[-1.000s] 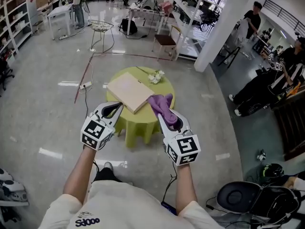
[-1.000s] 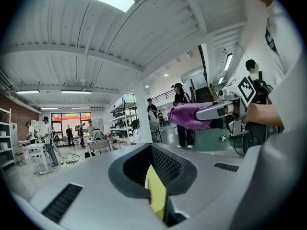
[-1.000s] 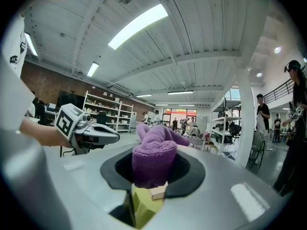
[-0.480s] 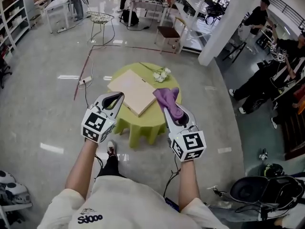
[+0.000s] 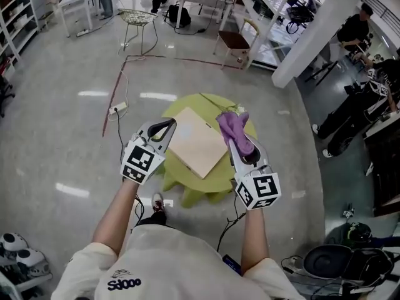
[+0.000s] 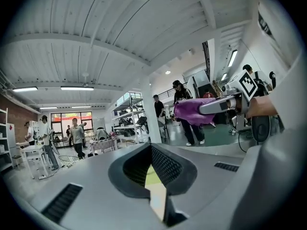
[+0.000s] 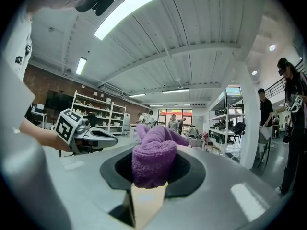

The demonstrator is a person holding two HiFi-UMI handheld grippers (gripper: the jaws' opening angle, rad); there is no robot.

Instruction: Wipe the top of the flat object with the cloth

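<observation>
A flat light-wood board (image 5: pixel 197 141) lies on a small round table with a green cover (image 5: pixel 215 174). My right gripper (image 5: pixel 240 144) is shut on a purple cloth (image 5: pixel 232 125), which sticks out past the jaws over the table's right side, beside the board's right corner. The right gripper view shows the cloth (image 7: pixel 153 157) bunched between the jaws of the right gripper (image 7: pixel 148 178). My left gripper (image 5: pixel 165 127) hovers at the board's left edge, shut and holding nothing. The left gripper view shows the left gripper (image 6: pixel 152 171) with only a thin slit, and the cloth (image 6: pixel 192 111) off to the right.
White flowers (image 5: pixel 236 109) lie at the table's far edge. On the floor to the left are a power strip (image 5: pixel 117 109) and its cable. A wire stool (image 5: pixel 139 19) and a chair (image 5: pixel 234 39) stand beyond. People stand at the right. A dark bag (image 5: pixel 325 261) lies low right.
The person has stepped closer, so the table sits more directly below. Both grippers have moved forward over it, the left to the board's left edge, the right with the cloth to its right corner.
</observation>
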